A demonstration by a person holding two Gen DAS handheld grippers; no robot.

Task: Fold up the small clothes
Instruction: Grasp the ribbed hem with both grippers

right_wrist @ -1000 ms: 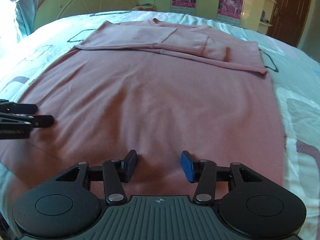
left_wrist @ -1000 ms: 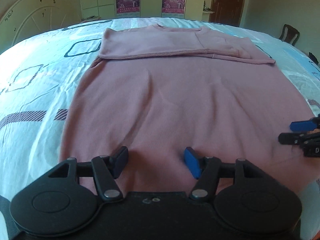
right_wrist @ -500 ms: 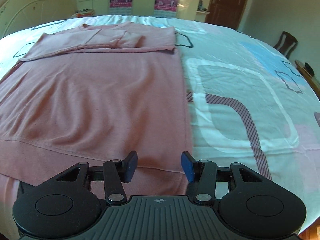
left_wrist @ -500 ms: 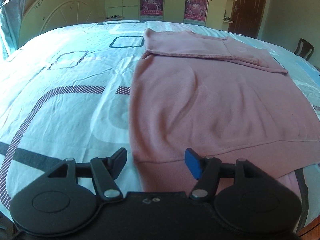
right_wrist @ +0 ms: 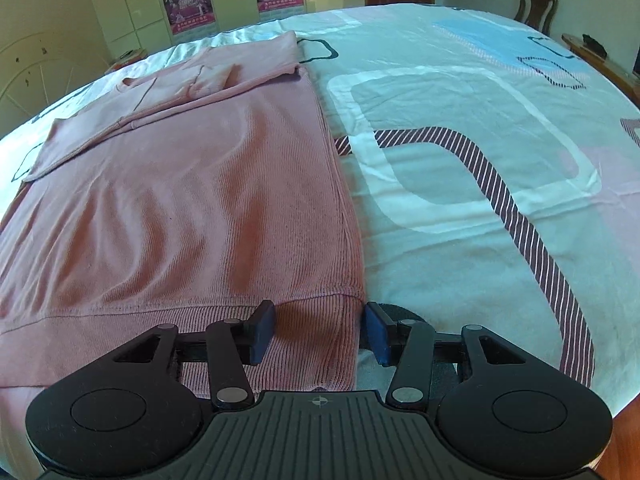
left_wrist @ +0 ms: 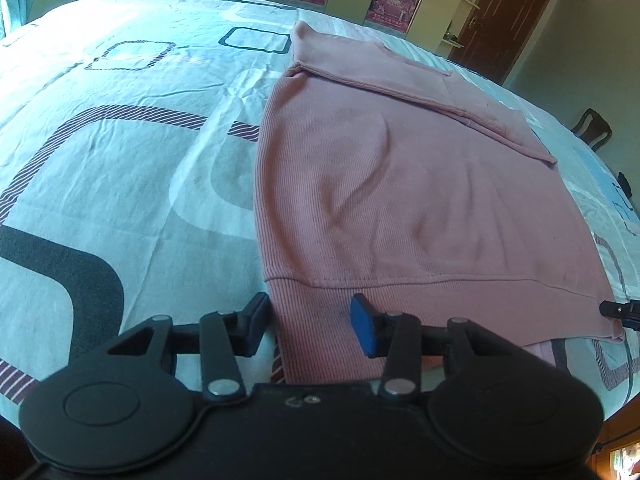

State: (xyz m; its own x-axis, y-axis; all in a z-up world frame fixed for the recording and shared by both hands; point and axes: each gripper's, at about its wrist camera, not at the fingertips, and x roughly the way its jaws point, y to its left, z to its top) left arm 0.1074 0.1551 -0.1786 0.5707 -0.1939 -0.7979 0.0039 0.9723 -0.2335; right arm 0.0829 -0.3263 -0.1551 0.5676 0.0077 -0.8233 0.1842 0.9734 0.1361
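Since the pink sweater (left_wrist: 400,184) lay flat on the bed (left_wrist: 120,152), sleeves tucked, the left gripper (left_wrist: 310,326) and right gripper (right_wrist: 318,330) sat wide open, empty, straddling its hem corners, probably to fold upward.

Left gripper (left_wrist: 311,322), right gripper (right_wrist: 319,330): agape

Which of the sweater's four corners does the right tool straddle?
The near hem corner on the right: the right tool, open, straddles the pink sweater's ribbed hem there. The left tool takes the opposite hem corner; the far corners lie untouched.
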